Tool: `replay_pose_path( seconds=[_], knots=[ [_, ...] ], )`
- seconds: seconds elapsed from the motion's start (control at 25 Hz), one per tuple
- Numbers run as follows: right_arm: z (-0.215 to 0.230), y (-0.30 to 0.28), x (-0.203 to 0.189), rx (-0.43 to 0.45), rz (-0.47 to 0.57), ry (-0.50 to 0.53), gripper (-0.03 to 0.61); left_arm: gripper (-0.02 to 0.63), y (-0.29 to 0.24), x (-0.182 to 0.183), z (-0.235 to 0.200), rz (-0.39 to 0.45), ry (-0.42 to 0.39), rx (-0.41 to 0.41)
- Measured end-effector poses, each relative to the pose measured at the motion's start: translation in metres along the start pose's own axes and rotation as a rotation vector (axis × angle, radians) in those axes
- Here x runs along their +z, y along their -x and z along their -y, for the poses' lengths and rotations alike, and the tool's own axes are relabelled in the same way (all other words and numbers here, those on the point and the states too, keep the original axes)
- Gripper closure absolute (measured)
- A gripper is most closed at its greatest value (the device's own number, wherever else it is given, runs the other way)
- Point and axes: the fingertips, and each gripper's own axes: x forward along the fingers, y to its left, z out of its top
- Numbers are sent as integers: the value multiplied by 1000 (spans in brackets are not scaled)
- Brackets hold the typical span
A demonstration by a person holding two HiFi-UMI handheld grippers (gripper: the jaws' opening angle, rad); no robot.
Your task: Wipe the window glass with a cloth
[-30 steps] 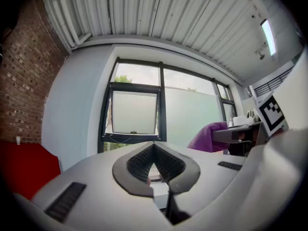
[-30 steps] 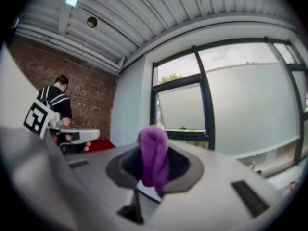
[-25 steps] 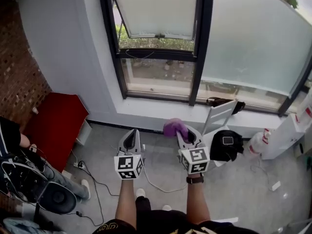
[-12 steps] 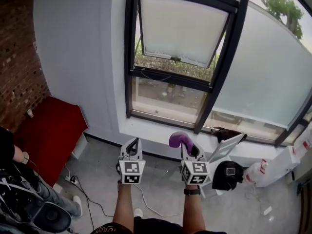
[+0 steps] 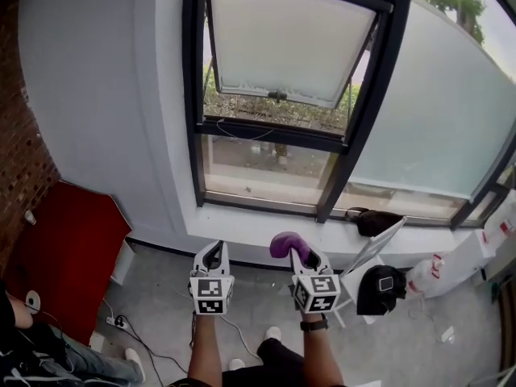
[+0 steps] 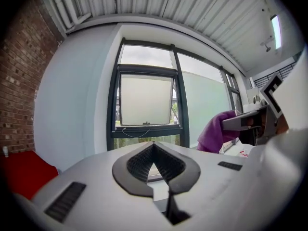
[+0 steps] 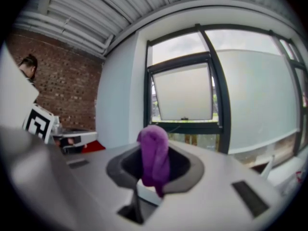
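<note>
A dark-framed window (image 5: 282,95) fills the wall ahead, with a tilted-open frosted pane (image 5: 286,43) above a clear lower pane (image 5: 266,172). The same window (image 6: 144,107) shows in the left gripper view, and the window (image 7: 185,100) also fills the right gripper view. My right gripper (image 5: 300,252) is shut on a bunched purple cloth (image 5: 286,244), and the cloth (image 7: 154,158) bulges up out of the jaws. My left gripper (image 5: 212,255) is shut with nothing in it, its jaws meeting tip to tip (image 6: 154,146). Both grippers hang well short of the glass, below the sill.
A large frosted pane (image 5: 435,119) runs to the right. A red block (image 5: 64,256) sits at the left by a brick wall (image 5: 16,135). A black bag (image 5: 379,289), a tilted white panel (image 5: 375,248) and a white box (image 5: 472,252) lie on the floor at the right. Another person (image 7: 29,66) stands by the brick wall.
The view has tilted up and the window looms larger. Both grippers have come closer to the wall, the right one still holding the cloth.
</note>
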Motion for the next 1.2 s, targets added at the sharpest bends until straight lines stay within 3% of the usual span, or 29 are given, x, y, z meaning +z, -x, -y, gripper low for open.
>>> replay_pose_path(
  seconds=[0.16, 0.36, 0.44, 0.6, 0.68, 0.96, 1.2],
  knots=[
    [37, -63, -1, -23, 9, -49, 494, 604, -65, -4, -2, -3, -36, -38],
    [81, -174, -15, 25, 14, -84, 494, 604, -172, -12, -25, 18, -22, 0],
    [106, -235, -2, 69, 40, -65, 494, 604, -227, -9, -31, 41, -40, 20],
    [155, -333, 33, 130, 101, -81, 494, 605, -330, 6, -39, 54, 40, 25],
    [174, -376, 40, 147, 95, -99, 494, 605, -374, 16, -42, 46, 27, 27],
    [200, -483, -11, 166, -1, -172, 494, 604, -465, -26, -60, -19, 51, 0],
    [164, -565, -63, 186, -2, -336, 494, 604, -497, -82, -128, -52, 55, 50]
  ],
)
